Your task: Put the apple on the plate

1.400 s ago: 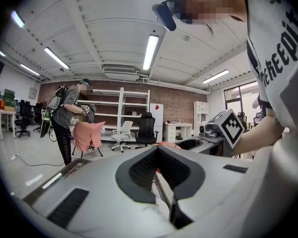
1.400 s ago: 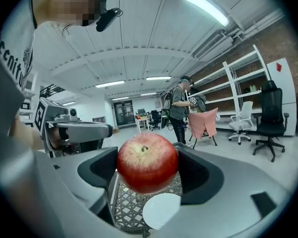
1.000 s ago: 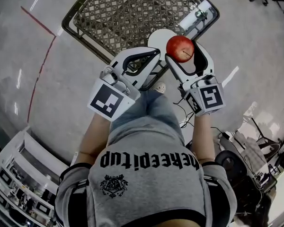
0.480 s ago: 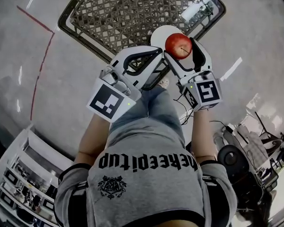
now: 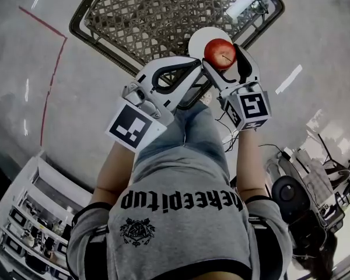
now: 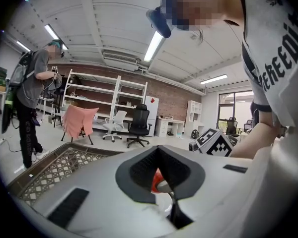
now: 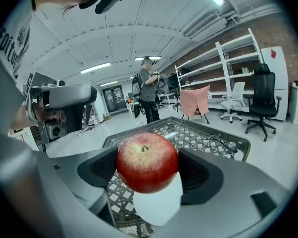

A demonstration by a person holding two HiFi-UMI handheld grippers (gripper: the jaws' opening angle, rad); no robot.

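A red apple is held in the air between the jaws of my right gripper, which is shut on it. In the right gripper view the apple hangs just over a white plate. The plate lies at the near edge of a dark lattice table, mostly hidden by the apple. My left gripper is beside the right one, shut and holding nothing. Its own view shows a sliver of the apple through the closed jaws.
A pair of glasses lies on the table's far corner. White shelving stands at the lower left, and a red line marks the floor. A person stands beyond the table, near office chairs.
My right gripper has carried the apple slightly forward, further over the plate. The left gripper has stayed alongside it, still shut.
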